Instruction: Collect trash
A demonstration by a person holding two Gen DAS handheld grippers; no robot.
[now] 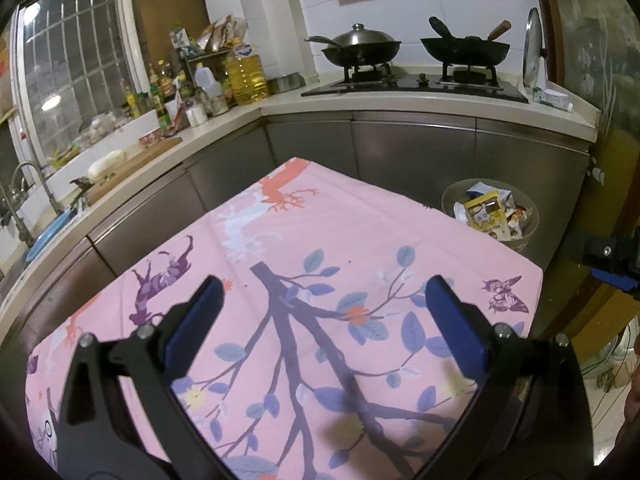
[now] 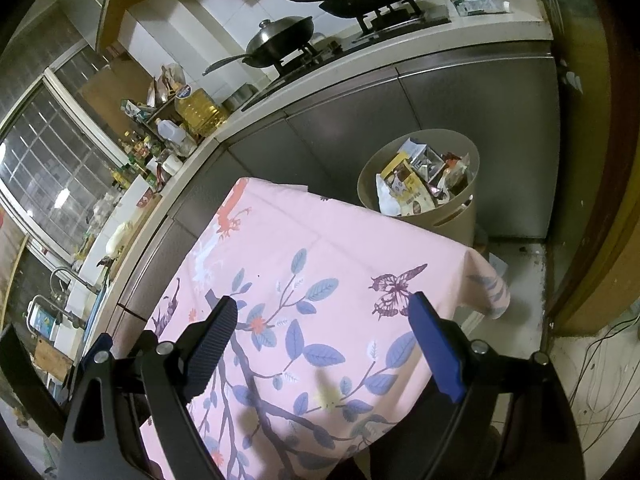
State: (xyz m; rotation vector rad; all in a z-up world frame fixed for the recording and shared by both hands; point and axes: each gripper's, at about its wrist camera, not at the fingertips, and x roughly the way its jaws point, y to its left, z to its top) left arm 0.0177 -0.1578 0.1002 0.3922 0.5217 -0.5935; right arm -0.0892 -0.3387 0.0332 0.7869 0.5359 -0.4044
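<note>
Plainly, no loose trash is seen on the pink floral tablecloth [image 1: 360, 240]; only printed leaves, branches and a butterfly are shown across the middle of both frames. The left gripper [image 1: 324, 312] is held wide open over the cloth at the lower centre of its view, with nothing between its blue pads. The right gripper [image 2: 320, 340] is likewise spread wide and empty at the lower centre of its own view.

The collected trash [image 2: 420, 180], crumpled wrappers and cartons, is piled in the beige bin [image 2: 456, 216], which is set on the floor against the grey cabinets [image 1: 420, 148], just past the cloth's far right corner. In the left view the bin appears at the right edge, partly hidden by the cloth.

A few tiny dark specks are visible on the cloth, though whether they are crumbs or print cannot be settled. The step in hand is judged to be a check for leftovers. It would be done well by sweeping the view slowly over the table edges and the floor [image 2: 520, 280] by the bin, with the jaws kept apart.
</note>
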